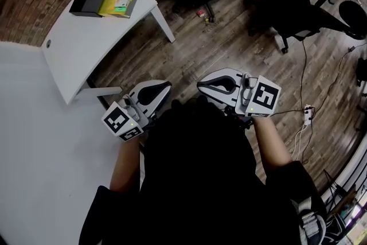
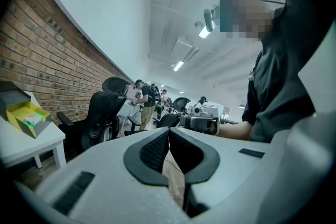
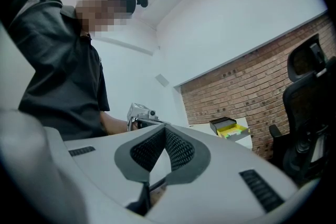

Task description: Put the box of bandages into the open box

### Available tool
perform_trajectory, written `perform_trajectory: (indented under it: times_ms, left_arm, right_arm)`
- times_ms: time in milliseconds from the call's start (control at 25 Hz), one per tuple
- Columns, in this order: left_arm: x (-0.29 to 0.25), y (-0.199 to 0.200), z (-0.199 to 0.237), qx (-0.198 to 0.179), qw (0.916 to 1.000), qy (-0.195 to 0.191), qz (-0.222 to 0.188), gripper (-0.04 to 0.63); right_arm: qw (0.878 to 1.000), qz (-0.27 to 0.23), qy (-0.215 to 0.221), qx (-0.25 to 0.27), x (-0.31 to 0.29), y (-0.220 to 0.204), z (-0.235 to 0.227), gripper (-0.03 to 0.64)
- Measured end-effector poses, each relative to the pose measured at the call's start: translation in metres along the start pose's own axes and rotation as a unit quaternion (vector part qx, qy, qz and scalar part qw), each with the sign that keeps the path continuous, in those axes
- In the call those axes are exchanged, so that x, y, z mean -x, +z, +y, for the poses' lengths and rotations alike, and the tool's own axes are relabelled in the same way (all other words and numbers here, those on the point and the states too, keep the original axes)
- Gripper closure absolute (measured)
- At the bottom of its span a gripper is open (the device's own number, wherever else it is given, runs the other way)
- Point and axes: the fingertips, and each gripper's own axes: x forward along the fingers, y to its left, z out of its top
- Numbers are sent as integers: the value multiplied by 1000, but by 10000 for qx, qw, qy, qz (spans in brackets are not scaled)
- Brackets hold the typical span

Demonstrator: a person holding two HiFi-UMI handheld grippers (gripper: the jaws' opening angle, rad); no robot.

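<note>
While left tool (image 2: 169, 131) is closed, right tool (image 3: 165, 128) matches.

Ceiling lights (image 2: 178, 65) give even brightness, with fisheye-warped edges and dark corners

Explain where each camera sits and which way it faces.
Head view: on the person's head, facing steeply down at the floor; shows forearms, left gripper, right gripper.
Left gripper view: on that gripper, level along its shut jaws; shows torso and right gripper.
Right gripper view: on that gripper, level along its shut jaws; shows torso and left gripper.
Shared: all three show the white table with the yellow box.
</note>
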Motion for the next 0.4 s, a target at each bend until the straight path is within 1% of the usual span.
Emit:
perform_trajectory:
  times_ms: [120,400]
  left_arm:
    - [1,-2,-2,69,10000,5,-13,578]
    - [6,-4,0,44,10000,75,-44,578]
  right_arm:
    - [10000,-28,55,-41,-2,1,2,612]
    - [9999,71,108,-16,-7,-4,5,612]
